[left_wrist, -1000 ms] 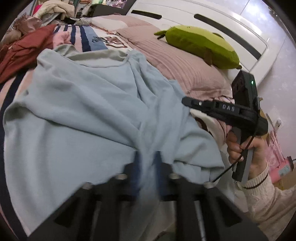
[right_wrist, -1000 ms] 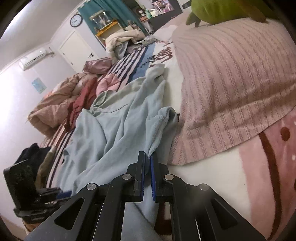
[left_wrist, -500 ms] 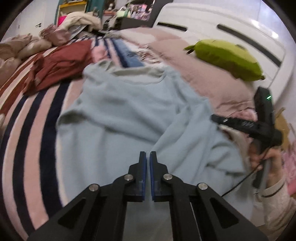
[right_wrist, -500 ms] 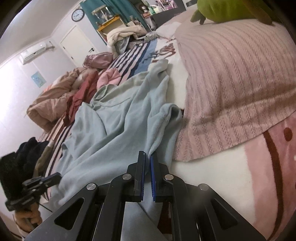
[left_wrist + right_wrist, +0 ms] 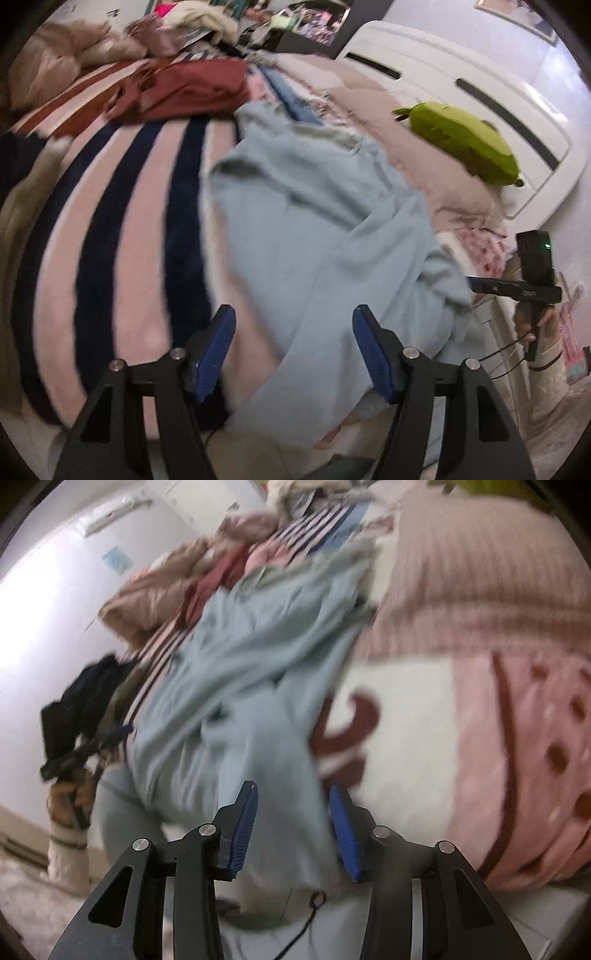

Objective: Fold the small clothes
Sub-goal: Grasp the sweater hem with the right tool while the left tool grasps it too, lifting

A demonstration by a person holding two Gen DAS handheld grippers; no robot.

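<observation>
Pale blue top [image 5: 314,229] spread loosely across a bed [image 5: 122,229] with a pink and navy striped blanket, collar toward the far side, lower edge hanging over the near edge of the bed. Still rumpled, with soft ridges down the middle and one side bunched against a pink ribbed pillow [image 5: 472,576]. No neat fold visible yet.

Left hand-held gripper [image 5: 291,350] low over the near hem, jaws opening and already wide, blue pads clear of the cloth; fabric lying beneath and between them but not pinched. Right hand-held gripper [image 5: 291,830] at the other side of the hem, jaws opening to a narrower gap, a strip of blue cloth running down between the pads, apparently let go rather than squeezed, though blur makes contact hard to judge.

Dark red garment [image 5: 184,92] and beige bedding heaped beyond, a green plush toy [image 5: 461,144] on the pillow by a white headboard.

Judged progress: early. Top laid out and released, roughly flat; smoothing, folding in of sides or sleeves, and the final fold all left to do.
</observation>
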